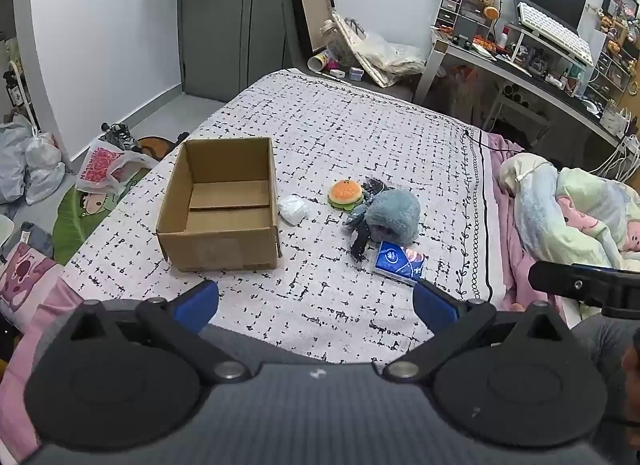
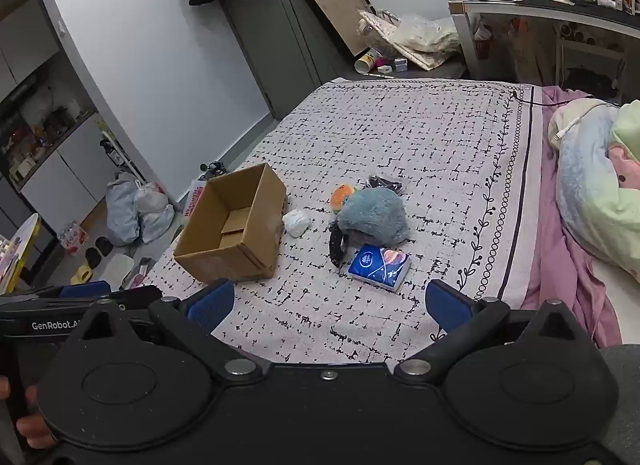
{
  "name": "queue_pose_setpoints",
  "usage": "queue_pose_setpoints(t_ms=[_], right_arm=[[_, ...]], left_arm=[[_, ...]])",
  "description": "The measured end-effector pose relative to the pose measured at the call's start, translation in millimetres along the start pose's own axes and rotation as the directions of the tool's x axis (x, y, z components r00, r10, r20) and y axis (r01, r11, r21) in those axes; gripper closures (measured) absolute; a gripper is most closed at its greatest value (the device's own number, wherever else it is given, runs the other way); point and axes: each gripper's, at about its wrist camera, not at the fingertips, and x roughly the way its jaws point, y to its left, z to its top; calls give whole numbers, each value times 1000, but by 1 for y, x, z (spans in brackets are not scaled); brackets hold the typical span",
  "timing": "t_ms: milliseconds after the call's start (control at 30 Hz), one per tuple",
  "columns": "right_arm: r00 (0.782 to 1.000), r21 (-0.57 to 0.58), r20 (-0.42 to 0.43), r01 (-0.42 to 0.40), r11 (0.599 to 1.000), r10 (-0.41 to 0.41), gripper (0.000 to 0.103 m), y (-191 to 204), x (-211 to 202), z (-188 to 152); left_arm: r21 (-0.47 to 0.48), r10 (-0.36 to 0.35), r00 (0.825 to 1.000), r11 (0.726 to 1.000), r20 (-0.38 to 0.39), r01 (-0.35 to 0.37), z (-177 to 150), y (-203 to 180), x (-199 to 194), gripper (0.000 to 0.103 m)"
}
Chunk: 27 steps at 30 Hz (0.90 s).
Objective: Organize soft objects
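Right now you hold both grippers low over the near end of the bedspread [image 1: 360, 137], and neither is holding anything. Your left gripper [image 1: 316, 301] has its blue pads [image 1: 198, 303] spread wide apart, with only patterned cloth between them. Your right gripper [image 2: 328, 305] stands the same way, pads [image 2: 212, 303] well apart and nothing between them. In the right wrist view the left gripper also shows at the lower left edge, beside your right one.

Ahead of you the cardboard box [image 1: 224, 205] sits open on the bedspread with nothing inside but its folded bottom flaps. Just beside its right wall lies a small white crumpled bundle [image 1: 294, 209]. Further right, the burger-shaped toy [image 1: 346, 193] lies flat, near the blue fluffy plush [image 1: 394, 215], which rests partly on a dark, stringy item [image 1: 360, 233] that you cannot make out clearly. A dark packet [image 2: 385, 183] lies just behind the plush. The blue tissue pack [image 1: 400, 261] lies flat in front of the plush, nearest your grippers, and seems to touch it.

Off to your right, a pastel blanket [image 1: 580, 209] is heaped at the edge of the bed, well apart from the soft things.
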Motion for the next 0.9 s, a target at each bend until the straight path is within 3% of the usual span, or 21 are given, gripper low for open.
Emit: queue_pose_setpoints(t_ms=[900], right_arm=[[1000,-26,-9,8,1000,-8,0,11,2,-2]], left_arm=[[7,-3,1000,1000,4,3,-3,2,-1,1]])
